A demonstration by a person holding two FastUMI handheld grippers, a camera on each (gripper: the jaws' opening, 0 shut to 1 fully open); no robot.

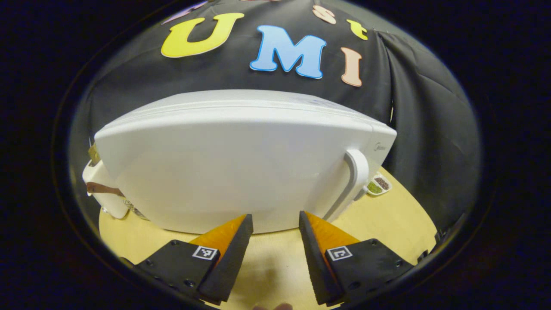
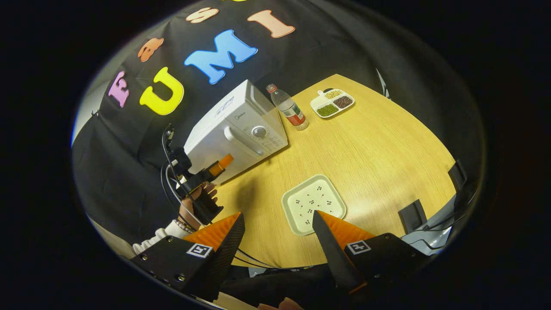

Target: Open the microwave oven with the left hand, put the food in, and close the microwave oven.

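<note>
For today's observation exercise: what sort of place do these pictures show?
Probably a staged recording booth, not a home kitchen: a microwave on a bare wooden table, black cloth wall behind.

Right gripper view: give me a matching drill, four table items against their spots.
Things:
1. microwave
2. water bottle
3. divided dish of beans
4. square plate

Places:
A. far corner of the table
B. nearest the right tongs
C. beside the microwave's dial side
D. against the cloth wall, left tongs in front of it

Pairs: 1-D, 2-C, 3-A, 4-B
</note>
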